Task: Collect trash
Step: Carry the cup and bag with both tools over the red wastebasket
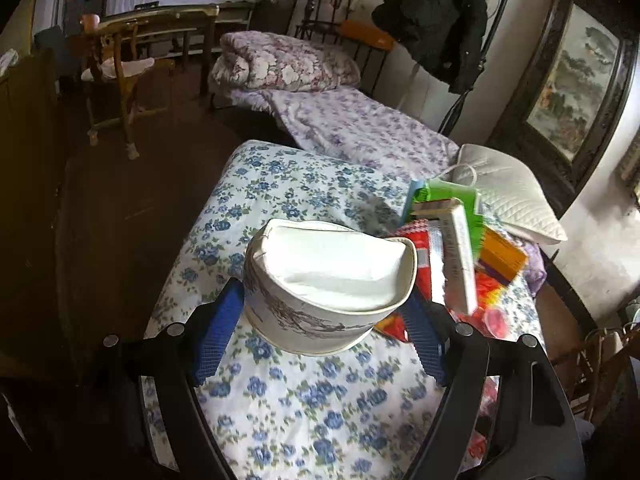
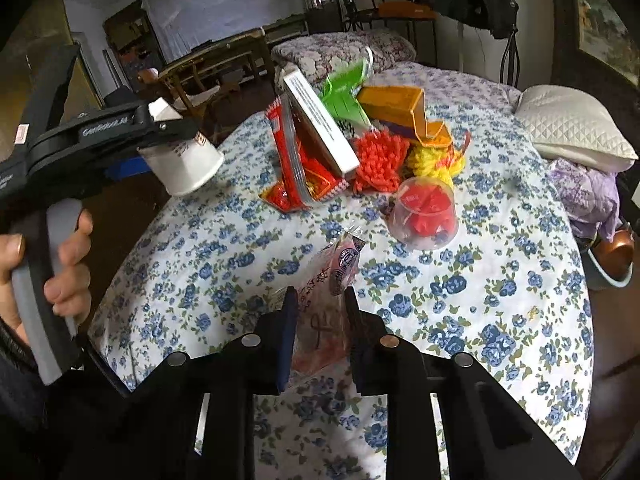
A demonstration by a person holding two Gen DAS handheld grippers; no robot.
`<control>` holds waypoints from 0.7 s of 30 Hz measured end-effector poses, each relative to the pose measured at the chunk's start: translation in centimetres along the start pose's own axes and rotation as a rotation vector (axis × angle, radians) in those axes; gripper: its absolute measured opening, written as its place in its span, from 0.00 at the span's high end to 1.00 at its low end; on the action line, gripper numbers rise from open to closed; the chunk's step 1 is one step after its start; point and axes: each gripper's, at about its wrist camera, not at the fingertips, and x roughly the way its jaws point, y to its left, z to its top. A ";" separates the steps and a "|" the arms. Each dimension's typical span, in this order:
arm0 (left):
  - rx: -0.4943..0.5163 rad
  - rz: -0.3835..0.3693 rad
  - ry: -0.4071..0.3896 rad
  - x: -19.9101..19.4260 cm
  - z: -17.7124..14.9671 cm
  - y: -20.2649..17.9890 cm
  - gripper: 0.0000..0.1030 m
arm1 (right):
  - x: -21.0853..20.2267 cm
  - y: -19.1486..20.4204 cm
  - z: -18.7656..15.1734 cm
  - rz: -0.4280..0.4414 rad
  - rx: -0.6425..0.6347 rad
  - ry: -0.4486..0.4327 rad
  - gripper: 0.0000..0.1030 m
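My left gripper [image 1: 324, 312] is shut on a squashed white paper cup [image 1: 328, 276] with a tree drawing, held above the flowered tablecloth [image 1: 304, 404]. The cup [image 2: 188, 164] and left gripper also show at the left of the right wrist view. My right gripper [image 2: 320, 320] is shut on a clear plastic wrapper with pink print [image 2: 332, 284], low over the cloth. A trash pile stands further back: red snack bag [image 2: 296, 168], white box [image 2: 320, 120], green packet [image 2: 344, 96], orange carton [image 2: 400, 108], red and yellow pom-poms, clear cup with red paper [image 2: 426, 212].
A round table with blue-flowered cloth [image 2: 480, 320] fills the front. Behind it lies a bed with a purple quilt [image 1: 360, 128] and a white pillow [image 1: 508, 196]. A wooden chair [image 1: 120, 80] and dark floor are to the left. A framed picture [image 1: 576, 80] hangs on the right.
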 end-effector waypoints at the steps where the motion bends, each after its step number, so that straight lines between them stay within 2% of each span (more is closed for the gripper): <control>1: 0.000 -0.007 0.004 -0.2 -0.2 -0.1 0.26 | -0.1 0.1 0.0 -0.003 -0.003 -0.005 0.80; 5: 0.003 -0.040 0.015 -1.2 -0.8 -0.5 0.27 | -1.1 0.3 0.1 0.001 0.001 -0.029 0.83; 11: 0.058 -0.090 0.001 -3.6 -2.4 -2.0 0.27 | -4.3 -0.6 0.2 0.018 0.043 -0.101 0.83; 16: 0.110 -0.130 -0.009 -5.4 -3.3 -3.9 0.27 | -8.4 -3.1 0.2 0.010 0.097 -0.187 0.83; 21: 0.183 -0.187 -0.004 -6.4 -4.1 -7.2 0.26 | -11.7 -7.0 -0.6 -0.041 0.155 -0.242 0.83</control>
